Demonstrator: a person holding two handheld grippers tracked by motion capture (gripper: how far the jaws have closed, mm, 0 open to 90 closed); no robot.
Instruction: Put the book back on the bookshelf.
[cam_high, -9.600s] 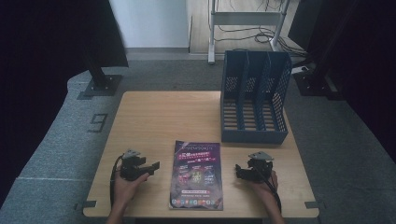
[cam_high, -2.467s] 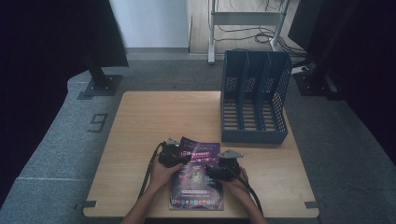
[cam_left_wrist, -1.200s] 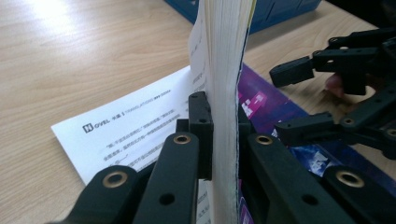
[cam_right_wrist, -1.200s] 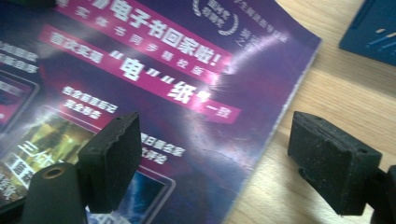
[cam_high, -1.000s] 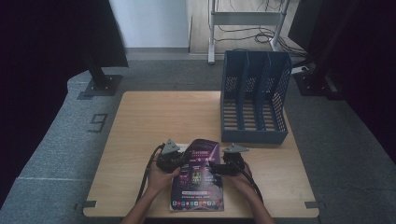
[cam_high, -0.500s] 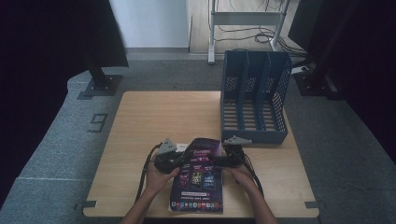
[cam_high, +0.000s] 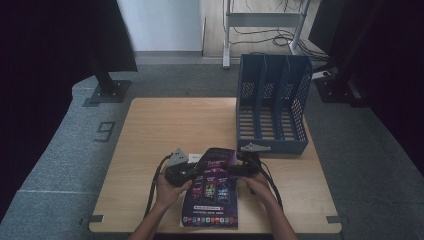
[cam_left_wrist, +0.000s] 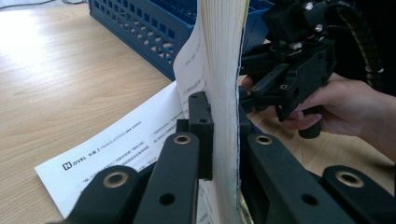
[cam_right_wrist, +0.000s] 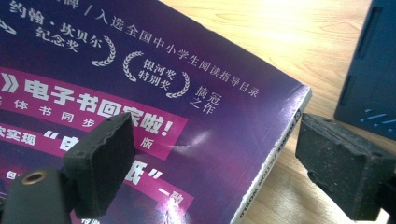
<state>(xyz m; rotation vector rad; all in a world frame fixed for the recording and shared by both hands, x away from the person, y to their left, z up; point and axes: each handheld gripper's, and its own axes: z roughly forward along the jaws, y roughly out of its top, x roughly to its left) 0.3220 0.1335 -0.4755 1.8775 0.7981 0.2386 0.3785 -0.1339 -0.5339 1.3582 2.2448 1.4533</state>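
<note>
The magazine (cam_high: 212, 192) lies on the near middle of the wooden counter (cam_high: 165, 125), its far end lifted off the wood, just in front of the blue file rack (cam_high: 272, 105). Grey carpet surrounds the counter, with a metal stand behind the rack. The rack's three slots hold nothing visible. The left tool (cam_left_wrist: 223, 140) is clamped on the magazine's raised edge. The right tool (cam_right_wrist: 210, 163) has just been opening; its pads stand apart, clear of the cover's corner between them.
</note>
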